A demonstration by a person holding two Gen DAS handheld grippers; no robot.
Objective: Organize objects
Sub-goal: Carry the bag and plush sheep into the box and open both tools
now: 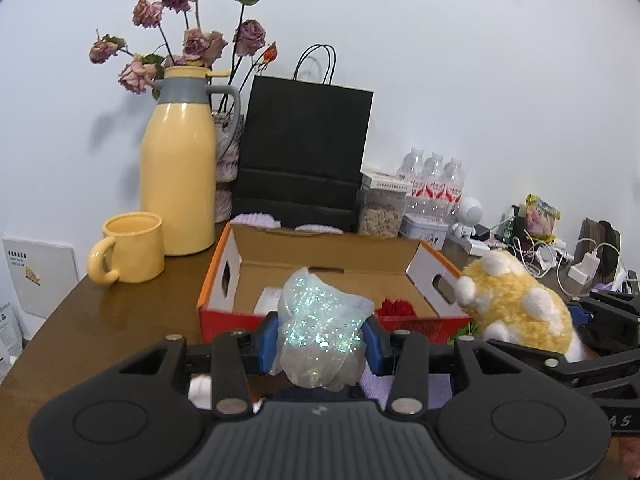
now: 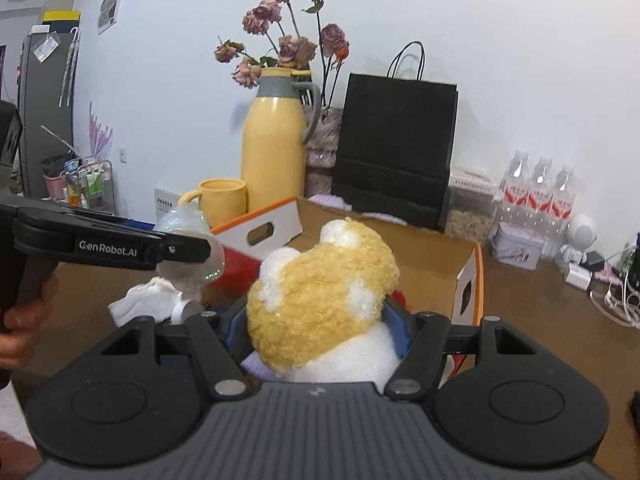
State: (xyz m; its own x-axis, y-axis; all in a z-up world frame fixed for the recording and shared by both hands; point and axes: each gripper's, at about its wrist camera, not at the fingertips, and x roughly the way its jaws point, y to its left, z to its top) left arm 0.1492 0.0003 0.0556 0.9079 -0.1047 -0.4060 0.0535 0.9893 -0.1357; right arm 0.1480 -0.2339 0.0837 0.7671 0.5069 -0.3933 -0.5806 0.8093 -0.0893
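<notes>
The left gripper (image 1: 322,338) pinches a crumpled, glittery translucent bag (image 1: 320,320) between its blue pads, held in the air in front of the near wall of the open cardboard box (image 1: 332,256). The right gripper (image 2: 316,328) clamps a yellow-and-white plush toy (image 2: 320,292) between its fingers, above the box's near right corner; the toy fills the gap, so the pads themselves are mostly covered.

The box stands on the brown tabletop (image 1: 120,320), flaps up, with a white item (image 1: 268,300) and something red (image 1: 396,306) lying inside; what they are is hard to make out behind the bag. Left of the box stand a yellow mug (image 1: 132,254) and a tall yellow thermos jug (image 1: 180,176), near the table's back left corner. Behind the jug a vase of dried roses (image 1: 188,40) is mostly hidden. A black paper bag (image 1: 304,152) stands upright against the wall just behind the box, with lilac knitted cloth (image 1: 256,220) at its foot. Toward the back right sit a clear jar of seeds (image 1: 380,208), three water bottles (image 1: 436,180), a tin (image 1: 424,226), a small white robot figure (image 1: 468,216) and a tangle of chargers and cables (image 1: 560,256).

In the right wrist view, crumpled white cloth (image 2: 144,300) lies on the tabletop below the left gripper, partly cut off by it, and a hand (image 2: 24,320) grips that handle at the frame's left edge.
</notes>
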